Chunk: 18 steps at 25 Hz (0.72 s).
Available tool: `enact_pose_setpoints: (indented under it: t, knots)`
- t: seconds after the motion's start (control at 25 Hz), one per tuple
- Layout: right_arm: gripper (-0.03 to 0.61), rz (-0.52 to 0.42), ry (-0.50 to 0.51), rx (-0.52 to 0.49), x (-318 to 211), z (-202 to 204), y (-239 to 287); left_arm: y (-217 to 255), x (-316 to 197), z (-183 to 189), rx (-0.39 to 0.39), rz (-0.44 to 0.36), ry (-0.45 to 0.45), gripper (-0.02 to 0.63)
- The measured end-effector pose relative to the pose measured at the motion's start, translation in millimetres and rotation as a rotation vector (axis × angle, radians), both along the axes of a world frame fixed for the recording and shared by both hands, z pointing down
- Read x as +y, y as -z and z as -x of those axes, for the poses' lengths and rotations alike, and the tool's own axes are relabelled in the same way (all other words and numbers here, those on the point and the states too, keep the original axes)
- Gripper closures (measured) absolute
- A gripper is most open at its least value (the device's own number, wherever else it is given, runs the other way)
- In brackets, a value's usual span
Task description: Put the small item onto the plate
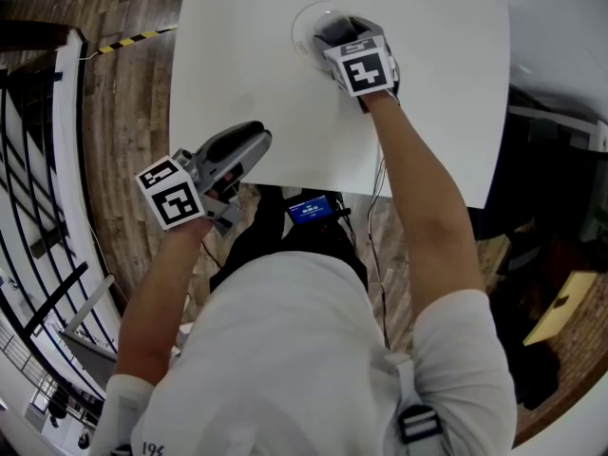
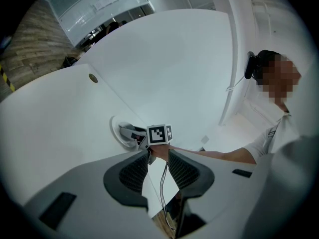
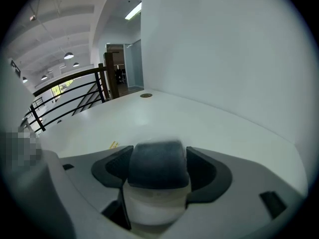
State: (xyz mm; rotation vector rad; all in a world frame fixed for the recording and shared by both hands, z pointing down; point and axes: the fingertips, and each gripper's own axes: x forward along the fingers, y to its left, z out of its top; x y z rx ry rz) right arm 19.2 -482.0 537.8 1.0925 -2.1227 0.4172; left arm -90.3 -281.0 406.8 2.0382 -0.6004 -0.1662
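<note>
The small item (image 3: 157,176), dark grey on top and white below, sits clamped between the jaws of my right gripper (image 3: 157,158). In the head view that gripper (image 1: 332,34) reaches over a pale round plate (image 1: 302,25) at the far middle of the white table (image 1: 237,65); the item itself is hidden there. From the left gripper view the plate (image 2: 117,133) shows with the right gripper (image 2: 130,132) lying across it. My left gripper (image 1: 255,141) hangs at the table's near edge, its jaws (image 2: 158,166) apart with nothing between them.
A small round grommet (image 2: 93,77) sits in the table's far part. The table's near edge (image 1: 285,180) runs above wooden floor, with a blue-screened device (image 1: 312,207) and cables below. A dark railing (image 1: 38,207) stands at the left. A white wall rises behind the table.
</note>
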Motion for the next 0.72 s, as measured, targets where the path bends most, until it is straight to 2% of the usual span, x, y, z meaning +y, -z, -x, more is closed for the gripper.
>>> enact_pose_setpoints:
  t: [0.72]
  knots:
    - [0.262, 0.020, -0.004, -0.001, -3.5, -1.5, -3.4, 9.6, 0.3, -5.3, 0.009, -0.011, -0.009, 0.489]
